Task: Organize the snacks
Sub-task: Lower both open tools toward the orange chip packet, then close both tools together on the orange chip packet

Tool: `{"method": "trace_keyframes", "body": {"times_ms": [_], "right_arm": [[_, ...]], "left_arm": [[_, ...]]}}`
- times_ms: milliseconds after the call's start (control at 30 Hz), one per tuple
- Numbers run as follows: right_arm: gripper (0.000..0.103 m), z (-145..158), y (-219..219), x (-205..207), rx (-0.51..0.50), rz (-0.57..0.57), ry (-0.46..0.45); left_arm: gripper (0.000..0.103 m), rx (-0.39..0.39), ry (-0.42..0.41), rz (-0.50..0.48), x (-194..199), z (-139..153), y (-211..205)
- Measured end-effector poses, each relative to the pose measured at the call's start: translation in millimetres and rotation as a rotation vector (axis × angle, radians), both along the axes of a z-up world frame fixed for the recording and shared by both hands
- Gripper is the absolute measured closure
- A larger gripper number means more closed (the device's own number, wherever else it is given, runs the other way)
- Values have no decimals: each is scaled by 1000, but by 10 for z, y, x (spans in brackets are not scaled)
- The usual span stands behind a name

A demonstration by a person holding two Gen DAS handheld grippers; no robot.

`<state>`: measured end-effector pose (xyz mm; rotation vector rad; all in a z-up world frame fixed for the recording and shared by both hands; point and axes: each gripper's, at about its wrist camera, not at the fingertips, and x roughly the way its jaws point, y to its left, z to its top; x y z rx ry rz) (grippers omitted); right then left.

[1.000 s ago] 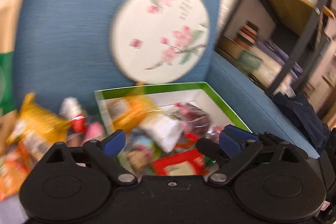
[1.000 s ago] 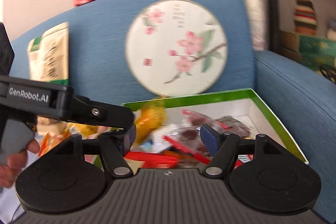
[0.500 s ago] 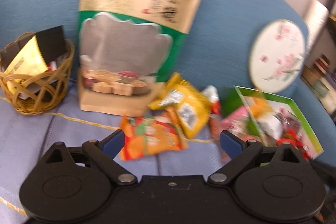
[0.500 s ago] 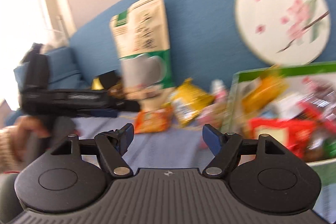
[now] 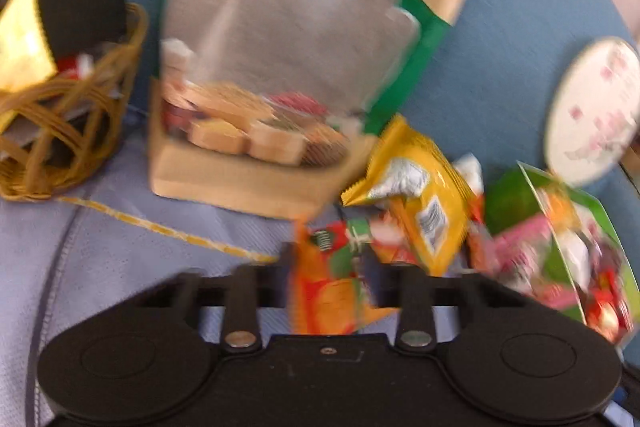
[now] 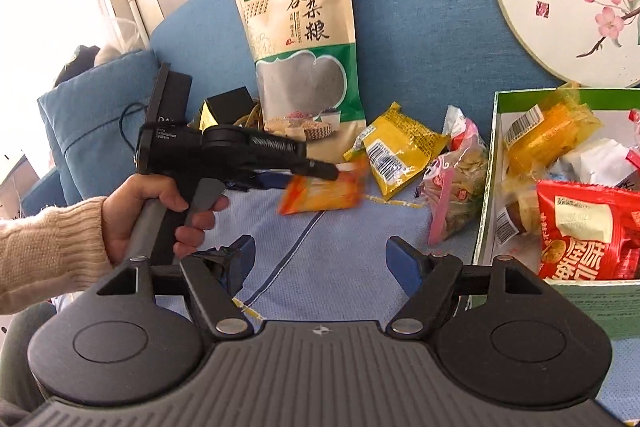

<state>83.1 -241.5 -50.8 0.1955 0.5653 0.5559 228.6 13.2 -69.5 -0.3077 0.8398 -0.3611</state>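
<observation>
Since a second ago my left gripper (image 5: 330,281) has swung from the green-rimmed box (image 6: 486,187) to the loose snacks and clamped its jaws on the orange snack packet (image 5: 328,291), which lies on the pale blue sofa cover (image 6: 320,267). My right gripper (image 6: 320,261) hangs open and empty nearby. Behind stands a tall pouch (image 6: 304,39) printed 五谷杂粮; a red bag (image 6: 588,231) lies in the box.

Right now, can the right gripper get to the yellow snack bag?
Probably yes. The right gripper is open and empty, and only bare blue cushion lies between it and the yellow snack bag.
</observation>
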Motion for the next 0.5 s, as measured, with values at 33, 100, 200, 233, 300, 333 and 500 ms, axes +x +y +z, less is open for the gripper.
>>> {"method": "trace_keyframes", "body": {"times_ms": [33, 100, 200, 233, 300, 333, 500], "right_arm": [[0, -11, 7, 0, -4, 3, 5], [0, -32, 32, -5, -15, 15, 10], [0, -64, 89, -11, -55, 24, 19], [0, -75, 101, -14, -62, 26, 24], [0, -96, 111, -13, -63, 31, 38], [0, -107, 120, -8, -67, 34, 47], [0, -192, 155, 24, -110, 15, 90]], "left_arm": [[103, -23, 28, -33, -21, -17, 5], [103, -22, 61, -126, -146, -50, -23], [103, -41, 78, -240, -424, -50, -40], [103, -54, 92, -259, -511, -42, -30], [103, -50, 74, -287, -674, 18, -15], [103, -39, 53, -283, -738, 69, 3], [63, -80, -11, -241, -742, 317, 80]]}}
